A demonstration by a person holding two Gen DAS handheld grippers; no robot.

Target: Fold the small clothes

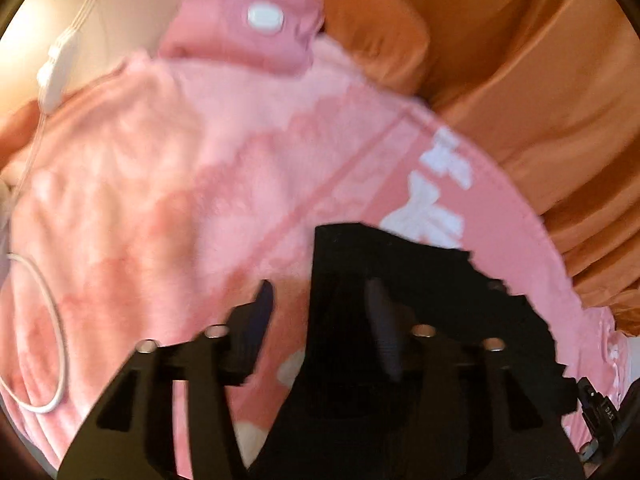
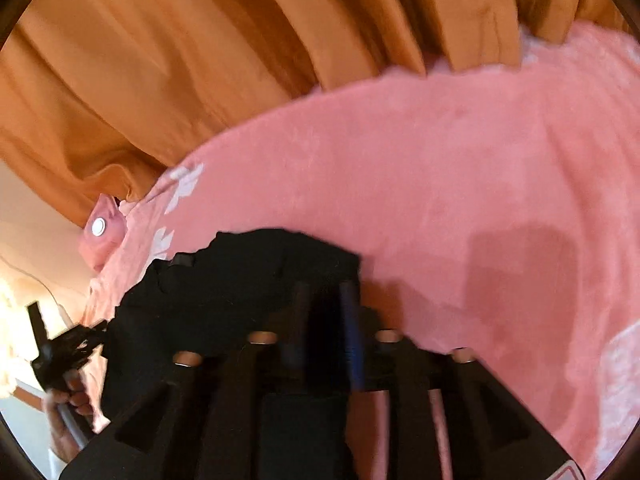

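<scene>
A small black garment [image 1: 400, 280] lies on a pink blanket [image 1: 180, 180]; it also shows in the right wrist view [image 2: 240, 276]. My left gripper [image 1: 320, 300] is open, its left finger [image 1: 260, 308] over the blanket and its right finger [image 1: 380, 312] over the black cloth. My right gripper [image 2: 324, 304] has its fingers close together with the black garment's edge between them, on the pink blanket [image 2: 440, 180]. The frames are blurred by motion.
An orange curtain [image 2: 200, 60] hangs behind the blanket, also in the left wrist view [image 1: 500, 60]. A pink pillow with a white button [image 1: 264, 16] lies at the blanket's far edge. A white cable [image 1: 52, 340] lies at left. The other gripper and hand [image 2: 60, 352] show at left.
</scene>
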